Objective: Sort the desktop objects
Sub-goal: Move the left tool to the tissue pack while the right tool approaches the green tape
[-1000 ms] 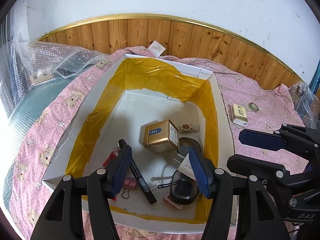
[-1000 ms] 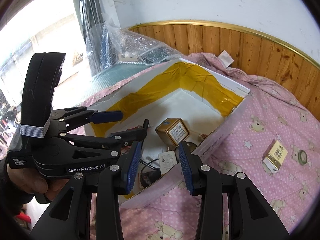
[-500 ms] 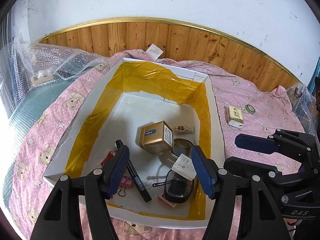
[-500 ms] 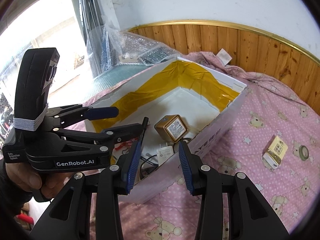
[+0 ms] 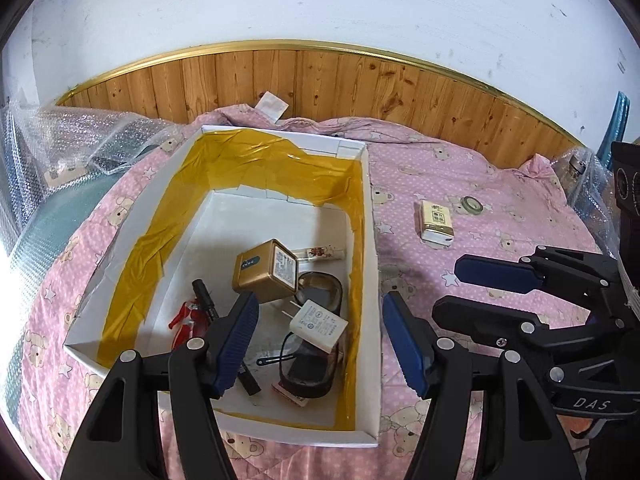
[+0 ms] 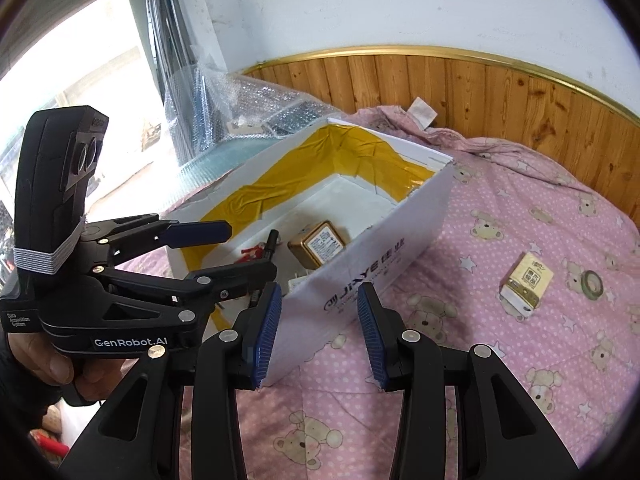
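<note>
Now both empty: left gripper point(image 5: 318, 340) and right gripper point(image 6: 318, 334) gaping; yellow packet point(image 6: 527, 284) lying right of frame, nearer right, long axis slanting upward-right.

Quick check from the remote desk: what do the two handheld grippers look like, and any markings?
Both are black plastic with blue ribbed pads and silver rivets. The left gripper reads "GenRobot.AI", with a white band round its camera block. The right gripper reads "DAS". A dark sleeve shows at the left hand.
</note>
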Available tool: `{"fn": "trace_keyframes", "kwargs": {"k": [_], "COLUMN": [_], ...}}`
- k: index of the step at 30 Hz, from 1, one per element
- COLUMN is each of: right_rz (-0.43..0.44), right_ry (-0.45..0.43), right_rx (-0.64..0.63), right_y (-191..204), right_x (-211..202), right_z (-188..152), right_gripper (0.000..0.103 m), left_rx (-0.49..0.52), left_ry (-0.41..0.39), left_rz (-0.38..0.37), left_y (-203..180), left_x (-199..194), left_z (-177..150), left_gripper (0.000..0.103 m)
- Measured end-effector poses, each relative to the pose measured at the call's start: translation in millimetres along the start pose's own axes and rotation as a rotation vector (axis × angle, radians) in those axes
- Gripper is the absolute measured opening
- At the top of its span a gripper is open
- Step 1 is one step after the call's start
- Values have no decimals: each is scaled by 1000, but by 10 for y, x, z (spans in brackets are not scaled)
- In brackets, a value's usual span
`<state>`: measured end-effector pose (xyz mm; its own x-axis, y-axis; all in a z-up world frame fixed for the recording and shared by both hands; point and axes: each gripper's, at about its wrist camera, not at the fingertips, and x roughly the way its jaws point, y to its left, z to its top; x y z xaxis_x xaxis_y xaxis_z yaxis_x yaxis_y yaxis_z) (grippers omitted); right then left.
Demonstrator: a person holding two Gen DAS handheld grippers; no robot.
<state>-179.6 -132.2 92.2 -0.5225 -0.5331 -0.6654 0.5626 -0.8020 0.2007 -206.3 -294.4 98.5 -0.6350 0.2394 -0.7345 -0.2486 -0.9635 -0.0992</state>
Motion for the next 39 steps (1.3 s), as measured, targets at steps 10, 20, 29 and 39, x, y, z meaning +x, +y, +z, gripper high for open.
{"fn": "trace_keyframes", "kwargs": {"k": [10,20,29,39], "right_rz": [-43,-115,-152,-175], "right_ry": [-6,5,5,2], "right_rx": [77,180,249,302], "right_y": [-497,-1165,-1625,-2048], "right_x": [-279,-526,-611,-531], "right_z": [-273,-627,-788,-808], "right_gripper": [42,42,42,43], "left_rx": [58,125,154,176], "left_ry": [20,71,110,152], "left_rz": [-48,-113,-146,-157], "left_y": [-534,-1183,-1596,-1851], "left_x": [133,458,846,1336], "left_z": [13,-30,-8,91], "left_gripper": [66,66,66,66]}}
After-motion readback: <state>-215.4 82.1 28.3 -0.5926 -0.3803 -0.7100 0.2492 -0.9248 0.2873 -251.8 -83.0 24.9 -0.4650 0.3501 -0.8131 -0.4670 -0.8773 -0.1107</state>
